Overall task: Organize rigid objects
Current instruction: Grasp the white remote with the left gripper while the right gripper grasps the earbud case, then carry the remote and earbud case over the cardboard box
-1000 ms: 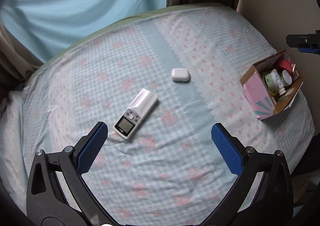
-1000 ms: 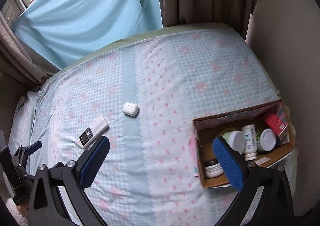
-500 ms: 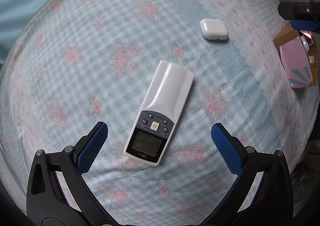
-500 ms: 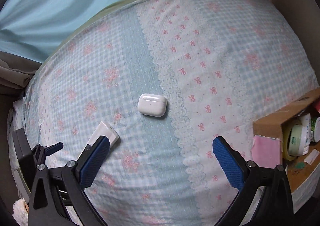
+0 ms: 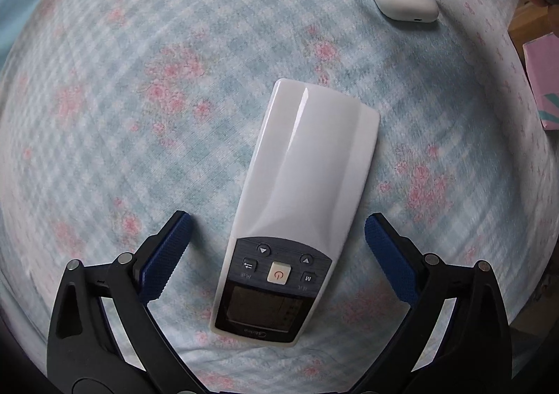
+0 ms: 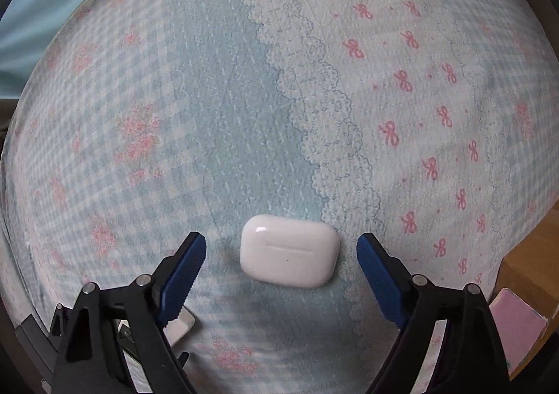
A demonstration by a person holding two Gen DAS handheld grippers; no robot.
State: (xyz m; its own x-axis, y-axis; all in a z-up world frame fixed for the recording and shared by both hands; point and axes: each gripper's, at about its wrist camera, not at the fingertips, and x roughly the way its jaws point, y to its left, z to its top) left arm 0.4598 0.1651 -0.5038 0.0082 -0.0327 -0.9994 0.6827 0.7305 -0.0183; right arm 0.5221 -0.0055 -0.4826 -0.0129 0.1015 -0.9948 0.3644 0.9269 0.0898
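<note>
Left gripper (image 5: 277,254): fingers wide, straddling remote (image 5: 300,205) for pickup. Right gripper (image 6: 281,270): fingers wide, bracketing earbud case (image 6: 290,250).

remote (image 5: 307,191) white, dark panel; earbud case (image 6: 290,250) white; bedsheet (image 6: 209,114) blue-checked, pink-flowered

A checked blue-and-white bedsheet (image 5: 139,97) with blurred pink flower patches spread beneath and all around the left gripper (image 5: 276,219). Ahead of the right gripper (image 6: 279,238), the same sheet showed a plain pale-blue band (image 6: 223,114) running away from the fingers. Just right of that band lay a scalloped lace-print border (image 6: 314,107), and farther right a white stretch dotted with pink bows (image 6: 419,79). Far ahead and to the left, past the sheet's edge, hung a light-blue curtain (image 6: 21,27).
</note>
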